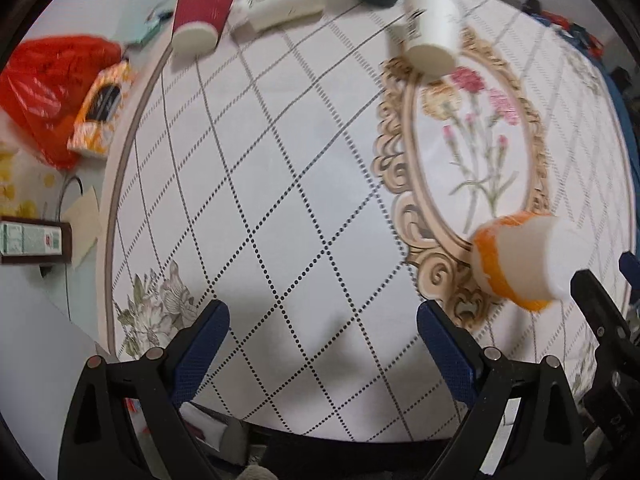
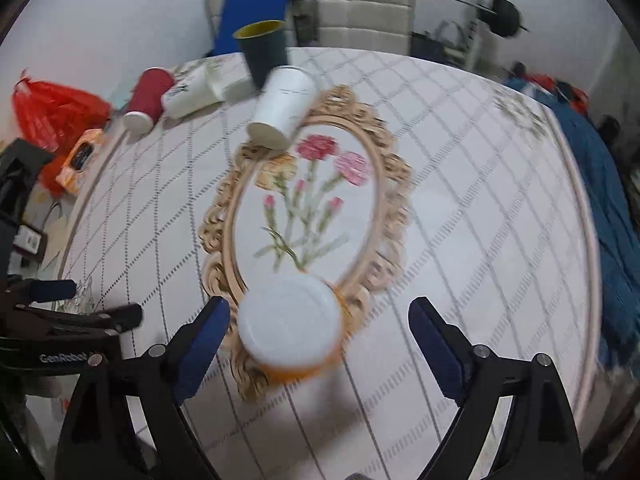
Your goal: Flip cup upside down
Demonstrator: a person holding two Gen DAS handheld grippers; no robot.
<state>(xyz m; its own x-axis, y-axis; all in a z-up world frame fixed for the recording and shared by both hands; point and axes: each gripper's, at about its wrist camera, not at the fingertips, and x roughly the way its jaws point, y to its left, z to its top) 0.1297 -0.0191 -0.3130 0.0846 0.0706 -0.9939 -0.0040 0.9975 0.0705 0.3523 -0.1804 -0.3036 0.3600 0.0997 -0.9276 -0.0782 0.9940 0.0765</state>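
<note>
- Orange-and-white cup (image 2: 290, 326): stands upside down on the tablecloth (image 2: 460, 200), at the near end of the printed flower frame.
- Right gripper (image 2: 320, 320): released, fingers spread either side of the cup, not touching.
- Left gripper (image 1: 322, 322): released, holding nothing, above bare tablecloth.

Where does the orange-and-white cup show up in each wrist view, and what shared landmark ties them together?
Left wrist: orange-and-white cup at lower right, beside the right gripper's finger.
Right wrist: same cup at bottom centre, base facing the camera, between the open right gripper fingers.
Shared landmark: the gold oval flower frame printed on the tablecloth.
</note>
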